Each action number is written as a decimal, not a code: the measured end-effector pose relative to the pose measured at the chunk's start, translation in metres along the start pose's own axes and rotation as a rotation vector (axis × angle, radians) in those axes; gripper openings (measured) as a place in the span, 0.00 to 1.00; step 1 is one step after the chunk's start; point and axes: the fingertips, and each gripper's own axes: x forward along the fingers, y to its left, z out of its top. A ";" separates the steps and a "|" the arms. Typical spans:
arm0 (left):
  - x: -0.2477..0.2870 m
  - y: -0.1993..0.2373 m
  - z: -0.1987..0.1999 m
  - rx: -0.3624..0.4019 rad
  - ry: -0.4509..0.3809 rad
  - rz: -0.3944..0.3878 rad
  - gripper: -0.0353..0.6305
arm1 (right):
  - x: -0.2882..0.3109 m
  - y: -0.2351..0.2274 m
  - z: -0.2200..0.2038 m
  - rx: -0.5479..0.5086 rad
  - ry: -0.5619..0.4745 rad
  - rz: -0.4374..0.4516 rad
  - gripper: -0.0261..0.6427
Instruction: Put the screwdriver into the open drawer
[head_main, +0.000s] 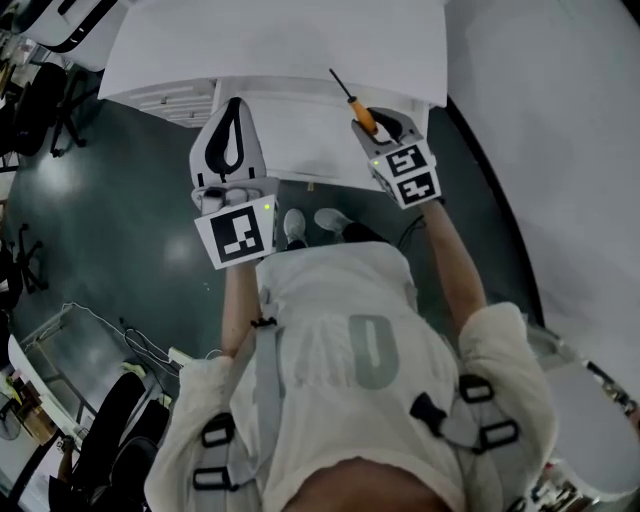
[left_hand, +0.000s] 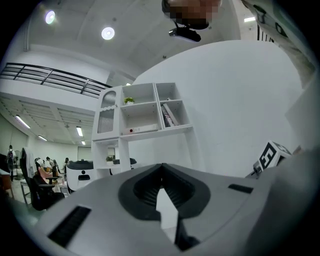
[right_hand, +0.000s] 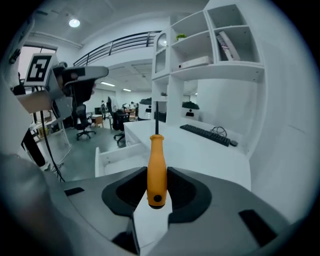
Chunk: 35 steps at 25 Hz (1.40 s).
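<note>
Screwdriver (right_hand: 156, 167) — between right gripper (right_hand: 157, 189) jaws

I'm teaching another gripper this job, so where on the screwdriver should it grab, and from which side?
Take the screwdriver by its thick orange handle, coming from the butt end so the thin shaft points ahead. The handle is wide enough for jaws to clamp; the shaft looks too slim. The right gripper holds it that way.
</note>
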 end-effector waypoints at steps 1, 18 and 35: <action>-0.001 0.003 -0.001 0.004 0.003 0.013 0.06 | 0.007 0.003 -0.005 -0.025 0.026 0.023 0.22; -0.051 0.066 -0.042 0.082 0.129 0.249 0.06 | 0.092 0.059 -0.117 -0.403 0.395 0.354 0.21; -0.086 0.089 -0.047 0.108 0.182 0.397 0.06 | 0.116 0.058 -0.167 -0.469 0.569 0.430 0.21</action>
